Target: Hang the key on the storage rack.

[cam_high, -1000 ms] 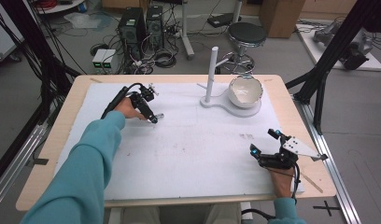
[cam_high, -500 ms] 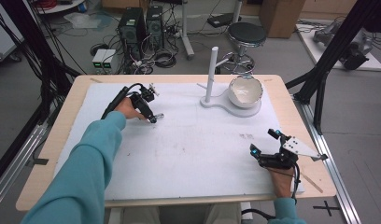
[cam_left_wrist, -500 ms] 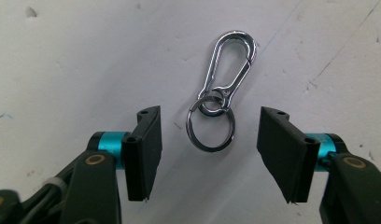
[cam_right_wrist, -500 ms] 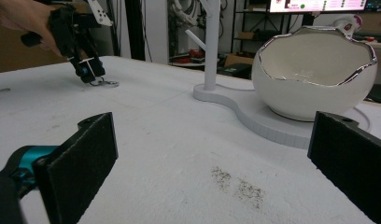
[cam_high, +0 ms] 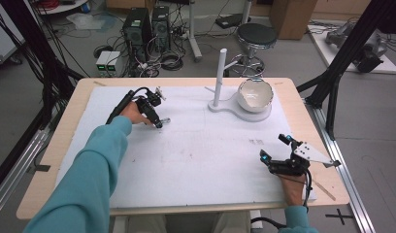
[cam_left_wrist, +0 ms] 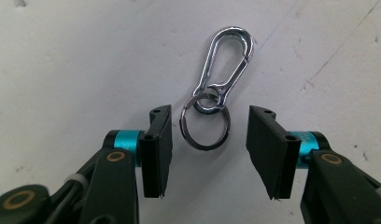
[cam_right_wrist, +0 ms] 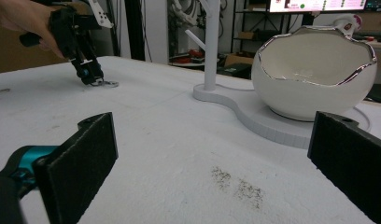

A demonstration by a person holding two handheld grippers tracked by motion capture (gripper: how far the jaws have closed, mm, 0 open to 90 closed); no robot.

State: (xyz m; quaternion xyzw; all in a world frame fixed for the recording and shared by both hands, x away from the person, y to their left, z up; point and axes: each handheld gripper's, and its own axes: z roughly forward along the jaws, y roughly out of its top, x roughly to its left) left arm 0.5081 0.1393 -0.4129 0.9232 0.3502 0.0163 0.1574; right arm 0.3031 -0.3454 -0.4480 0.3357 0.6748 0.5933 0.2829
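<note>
Left claw (cam_left_wrist: 205, 140), released, straddles the ring of the carabiner keychain (cam_left_wrist: 216, 88), whose long axis runs away from it; right claw (cam_high: 275, 148) waits released, well apart.

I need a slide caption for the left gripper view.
Open left gripper straddling silver metal carabiner keyring on white table.

A lab or robotics workroom: behind the desk (cam_high: 303, 121) stand two computer towers (cam_high: 146, 26) amid tangled cables (cam_high: 169, 60) on the grey floor, a round stool (cam_high: 256, 36) beside them, black rig struts (cam_high: 351, 53) flanking the desk.
</note>
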